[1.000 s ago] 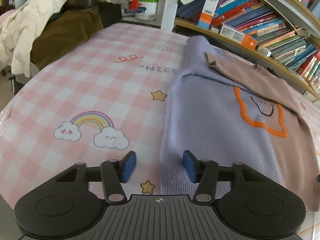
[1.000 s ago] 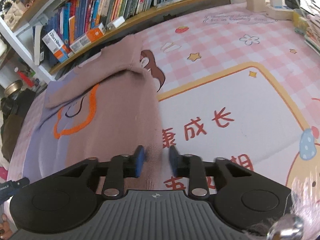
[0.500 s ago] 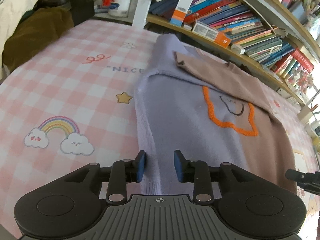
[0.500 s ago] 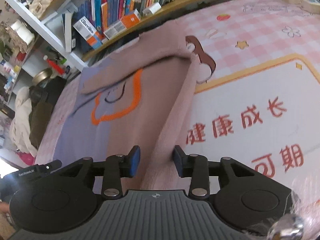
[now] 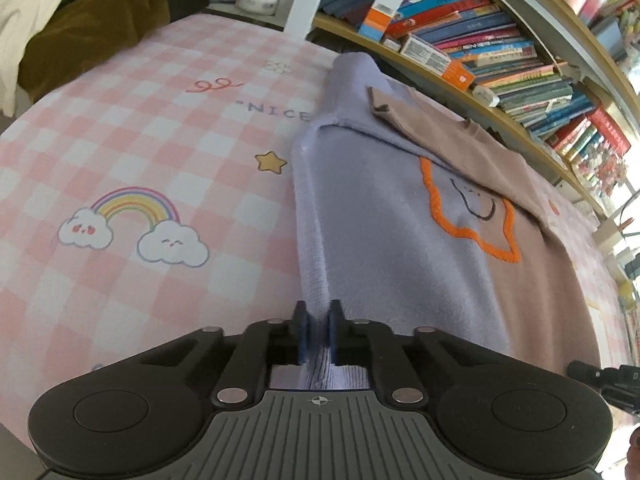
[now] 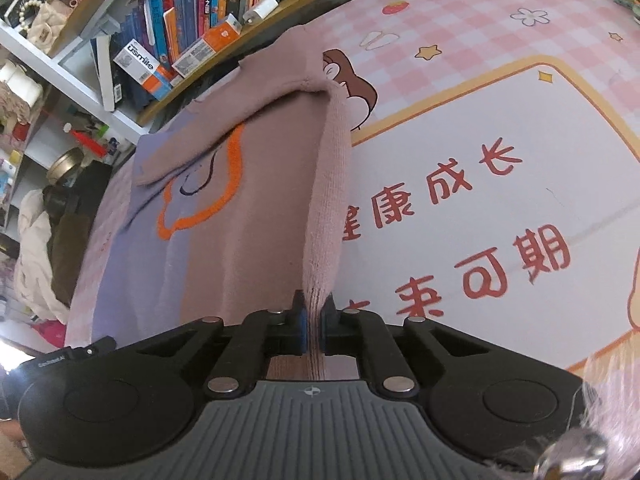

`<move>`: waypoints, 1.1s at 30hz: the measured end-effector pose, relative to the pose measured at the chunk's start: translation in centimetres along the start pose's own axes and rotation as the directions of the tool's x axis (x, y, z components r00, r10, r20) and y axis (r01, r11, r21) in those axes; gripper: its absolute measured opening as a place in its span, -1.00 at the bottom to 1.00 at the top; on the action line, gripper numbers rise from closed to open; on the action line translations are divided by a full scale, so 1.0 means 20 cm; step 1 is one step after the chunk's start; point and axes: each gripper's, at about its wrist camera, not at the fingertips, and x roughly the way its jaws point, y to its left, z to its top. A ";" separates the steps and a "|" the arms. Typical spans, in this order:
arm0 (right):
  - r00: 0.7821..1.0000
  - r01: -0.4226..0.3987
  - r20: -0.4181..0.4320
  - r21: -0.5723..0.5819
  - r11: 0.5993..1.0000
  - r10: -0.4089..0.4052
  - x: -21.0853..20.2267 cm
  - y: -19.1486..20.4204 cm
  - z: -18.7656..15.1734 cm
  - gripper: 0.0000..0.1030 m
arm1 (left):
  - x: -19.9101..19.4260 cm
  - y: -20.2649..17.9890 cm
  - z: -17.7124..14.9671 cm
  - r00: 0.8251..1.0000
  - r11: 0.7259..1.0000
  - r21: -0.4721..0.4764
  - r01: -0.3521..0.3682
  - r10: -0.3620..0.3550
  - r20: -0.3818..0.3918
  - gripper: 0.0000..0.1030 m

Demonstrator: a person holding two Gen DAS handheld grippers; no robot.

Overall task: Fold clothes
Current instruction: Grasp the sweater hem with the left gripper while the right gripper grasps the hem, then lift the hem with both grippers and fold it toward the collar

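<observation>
Sweater (image 5: 392, 240) is two-tone, lilac and mauve-brown, with an orange-outlined face patch. It lies on the pink checked worktop (image 5: 140, 152), collar end toward the bookshelf (image 5: 500, 52). Both sleeves are folded in across the chest: the mauve one runs diagonally over the patch, the lilac one sits under it.

Step in hand, as I judge it: the lengthwise fold, hem brought up toward the collar. Both hem corners are gripped and the side edges rise off the worktop as taut ridges into the jaws.

Left hand-held gripper (image 5: 318, 332): jaws nearly together, clamped on the lilac hem corner, the corner farthest from the bookshelf on the rainbow-print side. Ribbed knit bunches between the pads and runs back into the throat.

Right hand-held gripper (image 6: 313, 330): same state, pads clamped on the mauve hem corner, on the side of the sweater next to the red Chinese lettering (image 6: 460, 208). Fabric is pinched thin between the pads.

Next move likely calls for:
- lifting both corners evenly so the hem stays level
- carrying them forward toward the bookshelf and over the folded sleeves
- laying the hem near the collar line before releasing

Risk: uneven lift skews the fold or drags the sleeves out of place.
</observation>
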 end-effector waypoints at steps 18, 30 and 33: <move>0.996 -0.066 -0.063 -0.006 0.998 0.065 -0.28 -0.09 -0.24 -0.89 | -0.27 0.02 -0.30 0.999 0.996 -0.087 0.033 -0.032 0.015 -0.90; 0.979 -0.137 -0.151 -0.004 0.991 0.135 -0.46 -0.19 -0.33 -0.89 | -0.41 0.05 -0.48 0.996 0.978 -0.187 0.090 -0.091 0.002 -0.90; 0.974 -0.208 -0.088 0.009 0.978 0.208 -0.53 -0.16 -0.24 -0.90 | -0.46 0.05 -0.40 0.986 0.959 -0.231 0.162 -0.149 0.074 -0.90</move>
